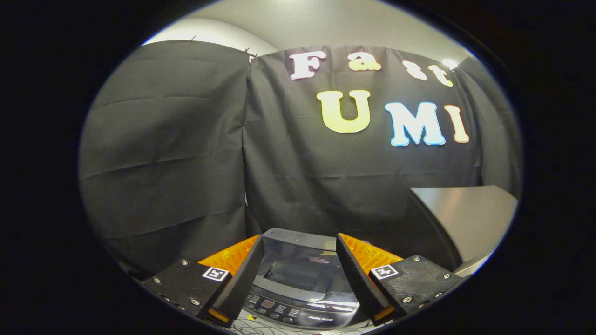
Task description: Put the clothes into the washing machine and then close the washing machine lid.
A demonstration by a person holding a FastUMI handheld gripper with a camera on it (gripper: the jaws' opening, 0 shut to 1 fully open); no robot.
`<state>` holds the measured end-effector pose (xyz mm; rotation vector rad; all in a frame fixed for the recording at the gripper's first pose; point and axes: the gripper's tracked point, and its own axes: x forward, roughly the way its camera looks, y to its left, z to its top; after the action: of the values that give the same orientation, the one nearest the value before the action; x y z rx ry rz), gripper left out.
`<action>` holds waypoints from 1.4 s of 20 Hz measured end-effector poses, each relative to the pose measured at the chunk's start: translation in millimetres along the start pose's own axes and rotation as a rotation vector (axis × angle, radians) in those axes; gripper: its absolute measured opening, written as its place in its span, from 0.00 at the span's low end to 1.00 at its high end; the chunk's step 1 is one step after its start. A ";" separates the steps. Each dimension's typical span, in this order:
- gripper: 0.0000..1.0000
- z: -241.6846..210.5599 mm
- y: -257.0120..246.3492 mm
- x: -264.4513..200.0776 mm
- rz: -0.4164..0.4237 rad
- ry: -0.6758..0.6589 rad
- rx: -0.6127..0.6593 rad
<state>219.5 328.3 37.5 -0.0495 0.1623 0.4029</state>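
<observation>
Partly hidden washing machine (298,279) sits between hand-held gripper (300,253) fingers, spread.

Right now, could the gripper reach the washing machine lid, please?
Probably yes: the gripper is open and holds nothing, and the washing machine lid lies shut between and just beyond its fingers, with nothing visible in the way.

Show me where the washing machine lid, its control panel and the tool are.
washing machine lid (298,267): gripper view, middle of the dark glossy top, between the fingers.
control panel (279,309): gripper view, button row at the front edge.
tool (300,265): gripper view, open gap between the fingertips.
</observation>
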 end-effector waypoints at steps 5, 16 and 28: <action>0.95 6.3 -51.6 -56.8 -0.045 -0.033 0.018; 0.95 7.3 -179.2 -186.6 -0.215 -0.085 0.049; 0.95 -11.7 -257.8 -272.2 -0.317 -0.100 0.060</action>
<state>72.4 -14.7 75.4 0.0041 0.0660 0.0835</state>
